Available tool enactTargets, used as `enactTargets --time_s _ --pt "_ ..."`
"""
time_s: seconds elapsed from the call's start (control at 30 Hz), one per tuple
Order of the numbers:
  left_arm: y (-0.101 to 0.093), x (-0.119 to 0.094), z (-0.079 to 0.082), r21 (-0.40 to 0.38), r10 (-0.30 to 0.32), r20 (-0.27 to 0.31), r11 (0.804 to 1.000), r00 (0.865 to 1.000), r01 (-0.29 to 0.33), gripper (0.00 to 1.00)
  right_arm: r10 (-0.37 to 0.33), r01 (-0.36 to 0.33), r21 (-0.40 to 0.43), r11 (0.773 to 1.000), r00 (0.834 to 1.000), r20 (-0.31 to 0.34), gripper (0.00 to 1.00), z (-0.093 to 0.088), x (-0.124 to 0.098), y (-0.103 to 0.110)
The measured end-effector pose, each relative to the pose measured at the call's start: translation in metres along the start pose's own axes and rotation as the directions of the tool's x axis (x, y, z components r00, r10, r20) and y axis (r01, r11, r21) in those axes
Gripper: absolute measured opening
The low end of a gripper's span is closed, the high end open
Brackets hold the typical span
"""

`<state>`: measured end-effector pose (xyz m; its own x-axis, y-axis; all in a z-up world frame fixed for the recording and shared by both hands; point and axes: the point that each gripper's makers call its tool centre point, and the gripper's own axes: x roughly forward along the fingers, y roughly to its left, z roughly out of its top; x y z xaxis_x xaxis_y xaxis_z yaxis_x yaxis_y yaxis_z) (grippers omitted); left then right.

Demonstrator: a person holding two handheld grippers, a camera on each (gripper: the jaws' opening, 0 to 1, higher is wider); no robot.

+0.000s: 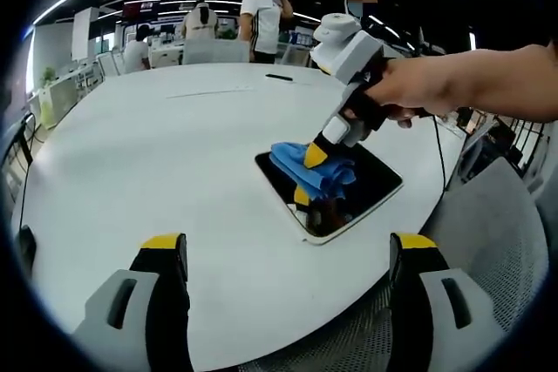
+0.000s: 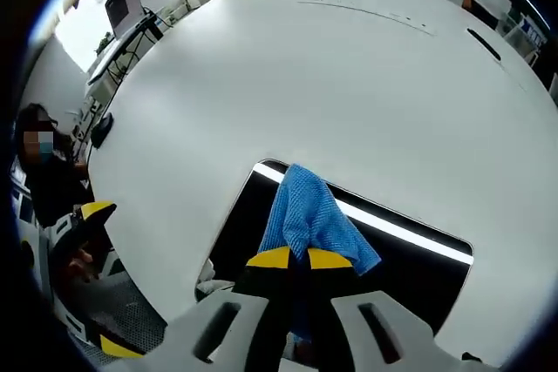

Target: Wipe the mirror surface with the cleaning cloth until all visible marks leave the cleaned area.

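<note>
— So, what do you have on the left side?

— My left claw (image 1: 288,254) stands wide, its two yellow-tipped jaws well apart and holding nothing, above the smooth white rounded surface (image 1: 131,154).

— And the mirror?

— Toward the right in the left gripper view: a flat, dark, glossy rectangle (image 1: 370,185) with rounded corners, lying on the surface near its edge. The cleaning cloth (image 1: 318,170), blue, soft and crumpled, rests on it.

— Who holds the cloth?

— My right claw (image 1: 316,156), gripped by a hand (image 1: 410,93), has its jaws pinched narrow on the cloth. In the right gripper view the woven blue cloth (image 2: 307,211) fans out from the closed yellow tips (image 2: 299,259) over the mirror (image 2: 392,259), which reflects a bright strip of light.
</note>
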<state>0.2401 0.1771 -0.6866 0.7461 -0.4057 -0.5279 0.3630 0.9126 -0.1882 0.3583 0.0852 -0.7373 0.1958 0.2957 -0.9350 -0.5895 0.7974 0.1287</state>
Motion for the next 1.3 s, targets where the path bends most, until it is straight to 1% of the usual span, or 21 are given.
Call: enactTargets --time_s 0.33,0.67,0.87,0.97,1.13,1.3 --pt "0.001 0.001 -0.001 -0.003 0.002 0.003 1.000 1.000 -0.002 0.96 -0.014 0.014 -0.011 1.000 1.000 0.002 0.00 0.009 0.003 -0.004" --pt "0.000 0.000 -0.001 0.001 0.002 -0.002 1.000 1.000 -0.002 0.96 -0.008 0.008 -0.004 1.000 1.000 0.011 0.00 0.013 0.001 -0.004" --pt "0.001 0.000 -0.001 0.002 0.002 -0.004 1.000 1.000 -0.002 0.96 -0.011 0.011 -0.007 1.000 1.000 0.019 0.00 0.018 0.003 -0.005" --pt "0.000 0.000 -0.001 0.004 0.000 -0.007 1.000 1.000 0.000 0.96 -0.013 0.013 -0.004 1.000 0.999 0.032 0.00 0.022 0.004 -0.005" --pt "0.000 -0.001 -0.002 0.007 0.000 -0.012 1.000 1.000 0.000 0.96 -0.010 0.010 -0.002 1.000 1.000 0.028 0.00 0.029 0.009 -0.007" --pt "0.000 -0.001 -0.001 0.007 0.005 -0.010 1.000 1.000 -0.005 0.96 -0.007 0.008 -0.013 1.000 1.000 0.026 0.00 0.027 0.008 -0.007"
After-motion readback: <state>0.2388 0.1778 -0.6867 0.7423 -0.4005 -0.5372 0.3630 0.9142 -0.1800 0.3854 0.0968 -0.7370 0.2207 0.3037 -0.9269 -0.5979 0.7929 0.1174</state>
